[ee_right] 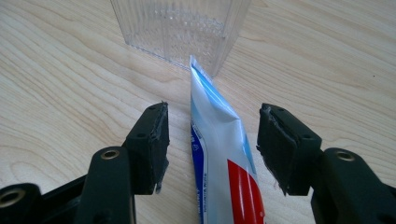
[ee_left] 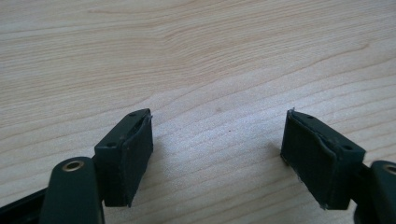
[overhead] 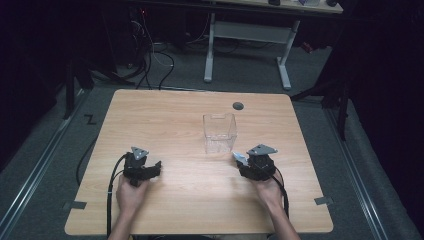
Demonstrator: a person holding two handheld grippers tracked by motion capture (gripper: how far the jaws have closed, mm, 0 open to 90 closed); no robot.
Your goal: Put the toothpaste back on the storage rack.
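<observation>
Right claw (ee_right: 212,140) gapes wide around the toothpaste tube (ee_right: 219,154), pads clear; left claw (ee_left: 217,158) wide open, empty

The surface (ee_right: 70,70) is pale wood, matt, with fine grain. The container (ee_right: 180,28) is clear ribbed plastic. The tube (ee_right: 219,154) is glossy, creased plastic. The right tool (ee_right: 212,144) has matt black pads (ee_right: 275,149) with frayed edges.
</observation>
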